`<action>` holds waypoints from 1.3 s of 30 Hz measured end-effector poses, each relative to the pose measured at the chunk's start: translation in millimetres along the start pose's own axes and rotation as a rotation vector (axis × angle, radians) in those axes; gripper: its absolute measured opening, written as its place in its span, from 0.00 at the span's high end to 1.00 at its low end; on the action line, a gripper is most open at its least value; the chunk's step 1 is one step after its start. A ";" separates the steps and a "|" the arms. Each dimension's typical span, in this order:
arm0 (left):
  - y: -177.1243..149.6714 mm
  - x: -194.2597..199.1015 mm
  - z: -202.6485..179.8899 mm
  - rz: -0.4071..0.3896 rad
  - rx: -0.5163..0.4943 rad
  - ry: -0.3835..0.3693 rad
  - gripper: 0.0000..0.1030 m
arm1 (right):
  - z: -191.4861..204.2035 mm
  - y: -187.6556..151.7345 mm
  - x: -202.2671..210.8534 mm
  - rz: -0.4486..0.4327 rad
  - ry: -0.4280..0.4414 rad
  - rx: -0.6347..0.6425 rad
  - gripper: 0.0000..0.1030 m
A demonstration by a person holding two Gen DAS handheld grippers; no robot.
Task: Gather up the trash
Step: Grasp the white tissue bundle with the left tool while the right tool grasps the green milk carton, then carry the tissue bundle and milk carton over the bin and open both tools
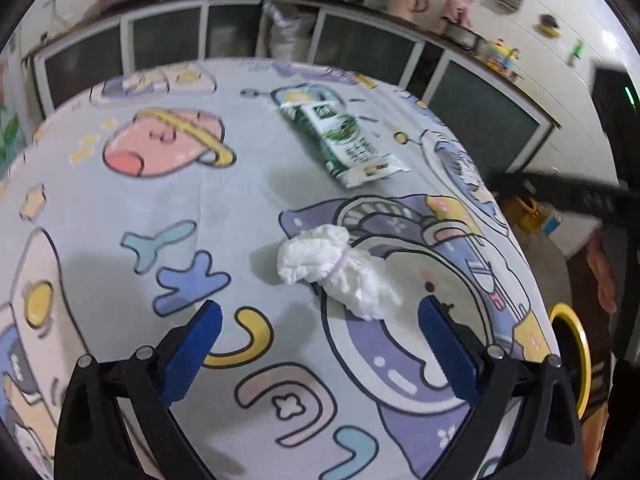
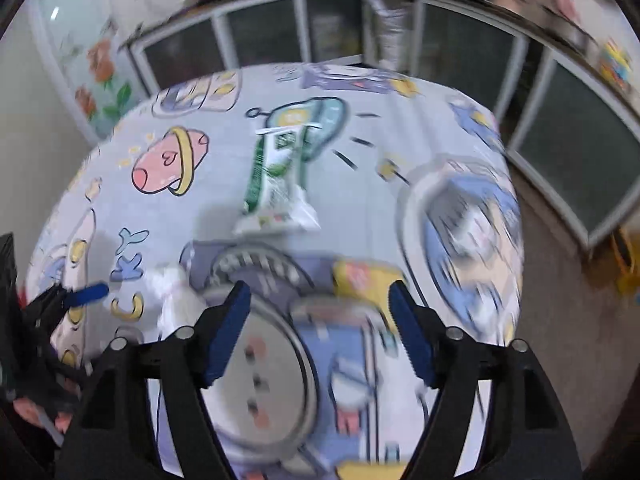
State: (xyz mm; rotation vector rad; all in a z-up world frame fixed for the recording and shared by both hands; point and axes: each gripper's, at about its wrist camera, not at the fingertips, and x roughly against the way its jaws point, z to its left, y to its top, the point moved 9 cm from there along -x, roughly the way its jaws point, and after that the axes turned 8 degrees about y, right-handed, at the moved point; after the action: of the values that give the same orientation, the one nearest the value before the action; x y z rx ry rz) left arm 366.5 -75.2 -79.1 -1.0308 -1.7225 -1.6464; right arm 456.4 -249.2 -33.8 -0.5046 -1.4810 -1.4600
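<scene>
A crumpled white wad of tissue or plastic (image 1: pixel 334 270) lies on the cartoon-print tablecloth (image 1: pixel 224 208), just ahead of my left gripper (image 1: pixel 320 314), which is open and empty above the cloth. A flattened green and white carton (image 1: pixel 344 140) lies further back. In the right wrist view the carton (image 2: pixel 278 178) lies ahead of my right gripper (image 2: pixel 320 294), which is open and empty. The white wad (image 2: pixel 176 292) is blurred to its left, with the left gripper's blue finger (image 2: pixel 90 294) beside it.
A yellow-rimmed bin (image 1: pixel 574 356) stands off the table's right edge. Cabinets with dark glass doors (image 1: pixel 360 46) run along the back. Brown floor (image 2: pixel 568 280) lies right of the table. The right wrist view is motion-blurred.
</scene>
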 end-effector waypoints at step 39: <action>32.4 -7.8 -28.9 -0.015 0.001 -0.125 0.76 | 13.5 86.1 -102.4 0.188 0.054 -0.048 0.72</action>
State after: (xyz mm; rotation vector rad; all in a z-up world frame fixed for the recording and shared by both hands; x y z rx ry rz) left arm 393.8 -106.2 -63.6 -1.1445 -1.8143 -1.6211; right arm 569.5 -186.5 -71.0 -0.6122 -1.3216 -1.3536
